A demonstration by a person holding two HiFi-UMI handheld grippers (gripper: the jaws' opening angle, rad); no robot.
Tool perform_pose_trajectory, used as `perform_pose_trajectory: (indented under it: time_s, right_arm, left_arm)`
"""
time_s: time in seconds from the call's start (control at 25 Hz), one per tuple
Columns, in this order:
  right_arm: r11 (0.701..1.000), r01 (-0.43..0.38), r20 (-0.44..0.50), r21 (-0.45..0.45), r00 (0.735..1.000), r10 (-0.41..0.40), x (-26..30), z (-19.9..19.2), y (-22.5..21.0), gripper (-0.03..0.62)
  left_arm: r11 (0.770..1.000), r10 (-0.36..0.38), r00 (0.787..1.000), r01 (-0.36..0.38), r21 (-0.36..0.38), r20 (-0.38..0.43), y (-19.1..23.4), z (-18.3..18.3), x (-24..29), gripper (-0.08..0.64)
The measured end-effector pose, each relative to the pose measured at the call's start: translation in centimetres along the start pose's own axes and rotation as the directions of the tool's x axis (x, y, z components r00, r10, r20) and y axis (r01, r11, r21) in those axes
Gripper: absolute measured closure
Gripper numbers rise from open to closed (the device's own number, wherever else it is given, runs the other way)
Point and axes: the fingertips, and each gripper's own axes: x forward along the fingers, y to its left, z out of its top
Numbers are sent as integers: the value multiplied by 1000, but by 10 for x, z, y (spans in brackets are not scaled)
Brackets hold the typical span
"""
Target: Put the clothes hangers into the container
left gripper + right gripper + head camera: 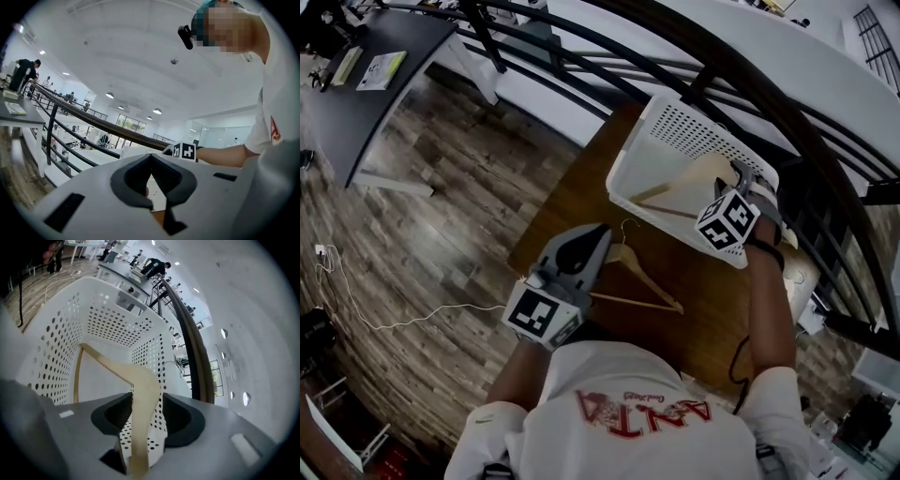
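Observation:
A white perforated container (675, 127) stands at the far right of a brown table (567, 202). One wooden hanger (680, 183) leans inside it, seen close up in the right gripper view (110, 364) against the container's wall (56, 348). My right gripper (737, 171) is over the container's near right corner. Its jaws (146, 401) stand apart around the hanger's arm, with slim gaps at both pads. A second wooden hanger (639, 281) lies flat on the table. My left gripper (602, 234) hovers just left of its hook, shut and empty (151, 157).
A black metal railing (741, 66) curves behind the table and container, also seen in the left gripper view (89, 123). A dark desk (366, 75) stands at the upper left on the wood floor, and a white cable (384, 314) trails there.

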Motion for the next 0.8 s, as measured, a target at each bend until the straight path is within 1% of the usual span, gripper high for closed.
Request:
perform_pose_trajectory:
  time_s: [0.08, 0.16, 0.24, 0.32, 0.4, 0.48, 0.56, 0.68, 0.8]
  right_arm:
    - [1000, 13, 12, -10, 1000, -13, -12, 5, -1, 393]
    - [998, 44, 70, 39, 996, -46, -37, 15, -9, 395]
    - [987, 72, 156, 144, 983, -95, -72, 21, -18, 450]
    - [961, 80, 231, 265, 962, -144, -108, 19, -24, 512]
    - [930, 79, 279, 360, 942, -188, -136, 11, -26, 546]
    - [897, 74, 308, 436, 924, -226, -161, -2, -26, 569]
    - [858, 52, 338, 511, 905, -257, -183, -17, -26, 586]
    - [783, -19, 398, 622, 869, -295, -214, -38, -25, 589]
    - [705, -77, 446, 705, 821, -356, -244, -61, -24, 591]
  left_arm:
    - [1000, 0, 1000, 0, 2, 4, 1, 1, -2, 551]
    - [1000, -3, 1000, 3, 10, 16, 1, 5, -5, 551]
    - [1000, -15, 1000, 14, 27, 27, -5, 10, -6, 551]
    - [998, -36, 999, 35, 48, 26, -16, 14, -5, 551]
    - [996, -51, 998, 49, 68, 28, -29, 18, -4, 551]
    - [995, -54, 998, 51, 83, 37, -41, 24, -3, 551]
    - [995, -53, 997, 48, 93, 51, -54, 31, -3, 551]
    - [992, -62, 996, 55, 114, 60, -75, 39, -3, 551]
    - [988, -77, 995, 67, 139, 67, -98, 47, -3, 551]
